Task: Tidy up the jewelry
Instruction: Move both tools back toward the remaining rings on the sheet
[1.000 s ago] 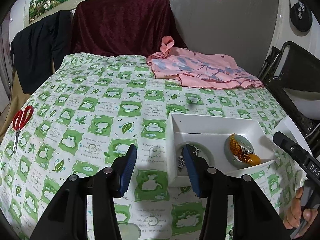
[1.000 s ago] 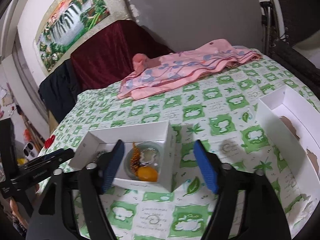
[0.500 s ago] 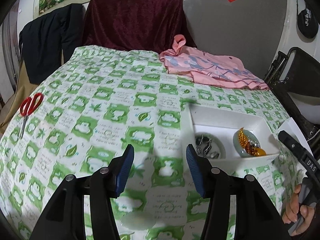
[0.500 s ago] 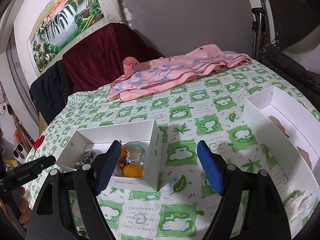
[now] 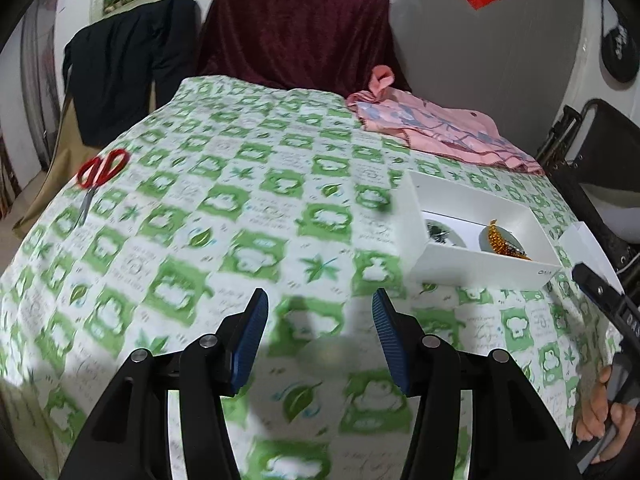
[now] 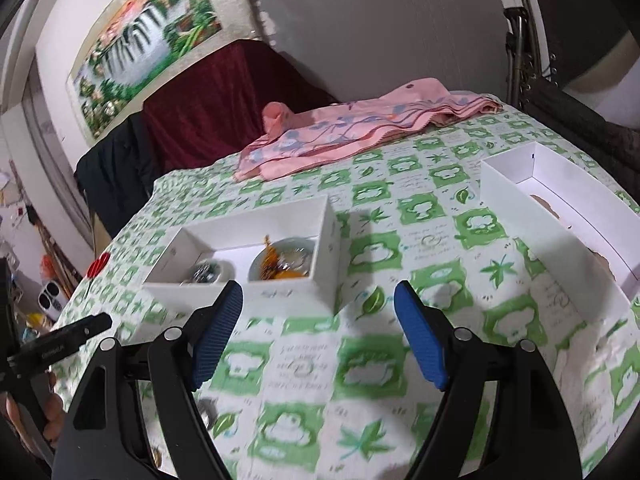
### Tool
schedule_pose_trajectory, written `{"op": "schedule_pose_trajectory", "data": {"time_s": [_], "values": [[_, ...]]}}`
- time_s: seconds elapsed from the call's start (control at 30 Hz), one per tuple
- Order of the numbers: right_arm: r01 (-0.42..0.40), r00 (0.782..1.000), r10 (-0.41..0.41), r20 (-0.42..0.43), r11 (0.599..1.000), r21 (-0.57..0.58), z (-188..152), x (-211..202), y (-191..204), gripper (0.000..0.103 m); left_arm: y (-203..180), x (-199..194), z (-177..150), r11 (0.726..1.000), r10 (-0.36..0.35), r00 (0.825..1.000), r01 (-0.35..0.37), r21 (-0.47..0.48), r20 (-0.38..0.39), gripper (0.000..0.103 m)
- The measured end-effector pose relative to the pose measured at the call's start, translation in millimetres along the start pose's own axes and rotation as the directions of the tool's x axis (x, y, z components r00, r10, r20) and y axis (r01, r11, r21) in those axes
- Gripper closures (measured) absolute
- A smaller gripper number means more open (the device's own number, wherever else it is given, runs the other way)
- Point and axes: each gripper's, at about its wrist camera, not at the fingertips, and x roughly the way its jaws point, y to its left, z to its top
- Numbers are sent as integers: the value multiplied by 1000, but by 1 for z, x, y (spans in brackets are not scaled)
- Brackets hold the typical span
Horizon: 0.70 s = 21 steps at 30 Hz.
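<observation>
A white jewelry box [image 5: 476,258] [image 6: 280,294] sits on the green-checked tablecloth [image 5: 240,220]. It holds two pale green dishes: one with a dark metal piece [image 5: 438,234] [image 6: 204,270], one with orange-gold beads [image 5: 502,240] [image 6: 276,264]. My left gripper [image 5: 318,336] is open and empty, above the cloth, left of and nearer than the box. My right gripper [image 6: 318,336] is open and empty, just in front of the box. A small metal piece [image 6: 206,406] lies on the cloth near the right gripper's left finger.
A white box lid [image 6: 560,216] lies to the right. Red scissors [image 5: 98,172] lie at the left edge. A pink cloth [image 5: 436,128] lies at the back. A dark chair [image 6: 576,92] stands on the right.
Both grippers pulled back from the box; the left one also swung left, so the box now sits to its right. Both stayed open.
</observation>
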Motion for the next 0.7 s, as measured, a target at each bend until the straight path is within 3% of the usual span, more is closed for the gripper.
{"op": "schedule_pose_trajectory", "data": {"time_s": [0.33,0.5,0.7], "values": [[-38,999,39,14,997,-70,-22,-30,20,30,19,-19,-26,999,7,1000,-7,-36,-10,49],[-94,995,90,-29,986,-140,-33,-36,37,47,18,-25,-40,1000,16,1000,-17,-14,-25,49],[-172,983,156,-93,965,-200,-45,-37,55,47,17,-29,-49,1000,5,999,-5,-1,-36,49]]}}
